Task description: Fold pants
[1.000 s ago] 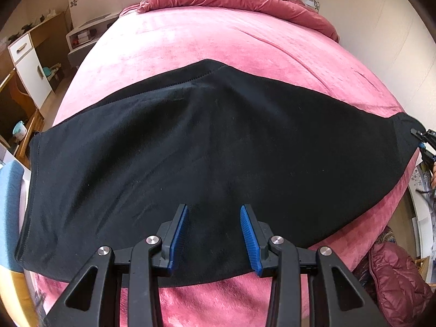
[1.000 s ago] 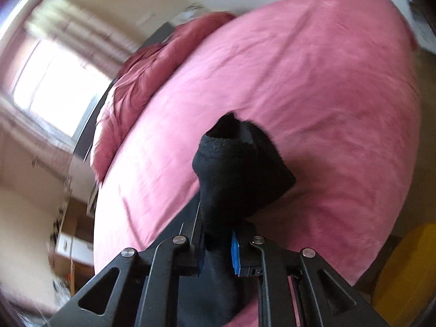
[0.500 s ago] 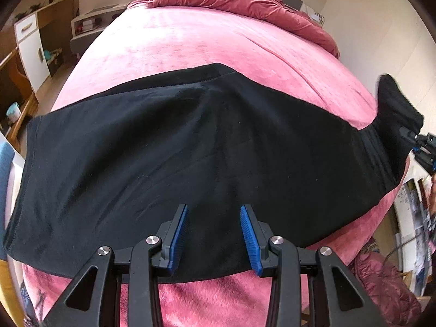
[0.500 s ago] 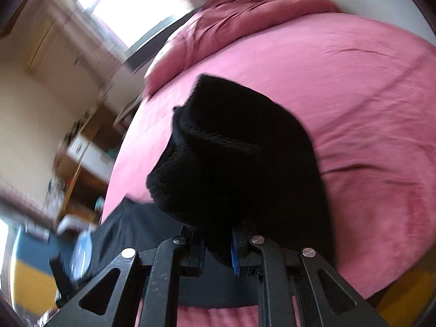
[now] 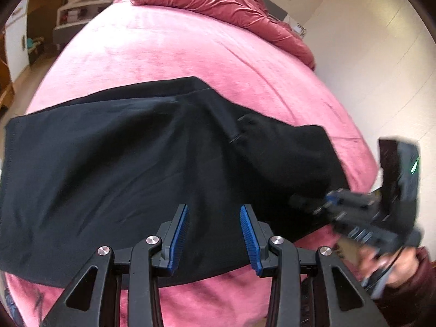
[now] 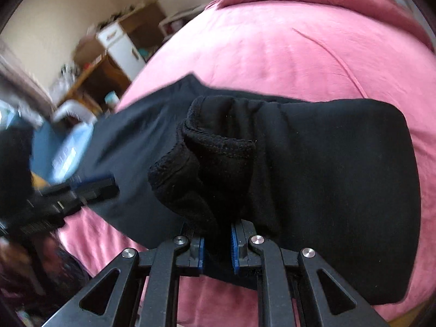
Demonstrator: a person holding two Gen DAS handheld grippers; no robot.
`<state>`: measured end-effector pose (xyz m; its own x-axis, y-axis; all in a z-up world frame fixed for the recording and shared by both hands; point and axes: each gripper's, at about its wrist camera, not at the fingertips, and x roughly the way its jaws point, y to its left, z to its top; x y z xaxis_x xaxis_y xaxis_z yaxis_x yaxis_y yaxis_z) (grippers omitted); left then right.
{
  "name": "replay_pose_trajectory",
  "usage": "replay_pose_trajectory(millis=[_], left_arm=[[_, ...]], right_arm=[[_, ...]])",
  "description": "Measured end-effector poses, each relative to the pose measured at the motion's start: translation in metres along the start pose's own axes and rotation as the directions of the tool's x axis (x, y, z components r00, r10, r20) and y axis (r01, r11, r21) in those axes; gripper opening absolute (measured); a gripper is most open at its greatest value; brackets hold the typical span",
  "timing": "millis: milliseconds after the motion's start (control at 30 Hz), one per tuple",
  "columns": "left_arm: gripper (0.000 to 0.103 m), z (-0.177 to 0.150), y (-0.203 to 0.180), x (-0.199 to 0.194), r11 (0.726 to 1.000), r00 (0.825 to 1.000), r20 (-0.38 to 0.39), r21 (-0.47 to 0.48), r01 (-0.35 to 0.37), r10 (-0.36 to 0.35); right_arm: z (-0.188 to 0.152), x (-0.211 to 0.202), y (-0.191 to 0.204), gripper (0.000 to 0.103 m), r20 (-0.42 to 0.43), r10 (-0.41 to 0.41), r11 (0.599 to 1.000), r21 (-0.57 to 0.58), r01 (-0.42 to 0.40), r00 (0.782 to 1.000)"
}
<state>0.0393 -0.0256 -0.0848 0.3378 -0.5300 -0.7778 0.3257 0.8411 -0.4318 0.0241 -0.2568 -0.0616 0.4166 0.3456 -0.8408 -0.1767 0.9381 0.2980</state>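
Black pants [image 5: 122, 163] lie across the pink bed [image 5: 177, 54]. My left gripper [image 5: 214, 209] stands open above their near edge, with nothing pinched between its blue pads. My right gripper [image 6: 217, 241] is shut on the bunched leg end of the pants [image 6: 218, 163] and holds it lifted, so that part of the cloth [image 6: 327, 163] doubles over the rest. In the left wrist view the right gripper [image 5: 327, 200] comes in blurred from the right edge. In the right wrist view the left gripper [image 6: 109, 184] shows at the left, over the pants' near edge.
A crumpled dark red duvet [image 5: 231, 2] is heaped at the head of the bed. A white cabinet [image 6: 122, 46] and wooden furniture stand beyond the bed's left side. A pale wall [image 5: 368, 41] runs along the right. A hand in a dark red sleeve [image 5: 403, 269] holds the right gripper.
My right gripper has swung the leg end up off the bed's far right and leftward over the pants, rolling as it went. The left gripper shifted slightly and stayed open.
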Motion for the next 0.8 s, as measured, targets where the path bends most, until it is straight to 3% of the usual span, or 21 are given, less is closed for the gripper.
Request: replay_pose_trajectory(millis=[100, 167, 200, 233, 300, 500, 733, 800], left_arm=[[0.040, 0.009, -0.003, 0.006, 0.995, 0.996, -0.030, -0.040, 0.087, -0.088], [0.041, 0.015, -0.003, 0.015, 0.984, 0.985, -0.061, -0.084, 0.156, -0.162], [0.043, 0.017, -0.003, 0.017, 0.979, 0.980, -0.070, -0.101, 0.177, -0.185], [0.048, 0.020, -0.003, 0.021, 0.973, 0.975, -0.080, -0.121, 0.197, -0.207], [0.053, 0.022, -0.003, 0.029, 0.953, 0.957, -0.114, -0.178, 0.246, -0.268], [0.058, 0.028, 0.002, 0.051, 0.908, 0.927, -0.139, -0.296, 0.297, -0.348], [0.057, 0.029, -0.004, 0.076, 0.920, 0.930, -0.186, -0.298, 0.253, -0.316], [0.048, 0.030, -0.008, 0.075, 0.927, 0.936, -0.170, -0.273, 0.256, -0.308]], right_arm=[[-0.001, 0.009, 0.008, 0.019, -0.016, -0.025, 0.999, -0.047, 0.024, 1.000], [-0.004, 0.006, 0.006, 0.029, -0.007, 0.008, 0.998, -0.054, -0.008, 1.000], [-0.006, 0.005, 0.006, 0.038, -0.010, 0.038, 0.998, -0.048, -0.039, 0.999], [-0.007, 0.003, 0.006, 0.045, -0.009, 0.058, 0.997, -0.047, -0.058, 0.998], [-0.011, -0.003, 0.005, 0.047, -0.004, 0.083, 0.995, -0.051, -0.083, 0.997], [-0.029, -0.040, -0.012, 0.050, 0.013, 0.090, 0.996, -0.013, -0.090, 0.996], [-0.068, -0.095, -0.071, 0.050, 0.067, -0.044, 0.987, 0.159, 0.033, 0.997], [-0.080, -0.106, -0.092, 0.050, 0.062, -0.106, 0.972, 0.216, 0.090, 0.992]])
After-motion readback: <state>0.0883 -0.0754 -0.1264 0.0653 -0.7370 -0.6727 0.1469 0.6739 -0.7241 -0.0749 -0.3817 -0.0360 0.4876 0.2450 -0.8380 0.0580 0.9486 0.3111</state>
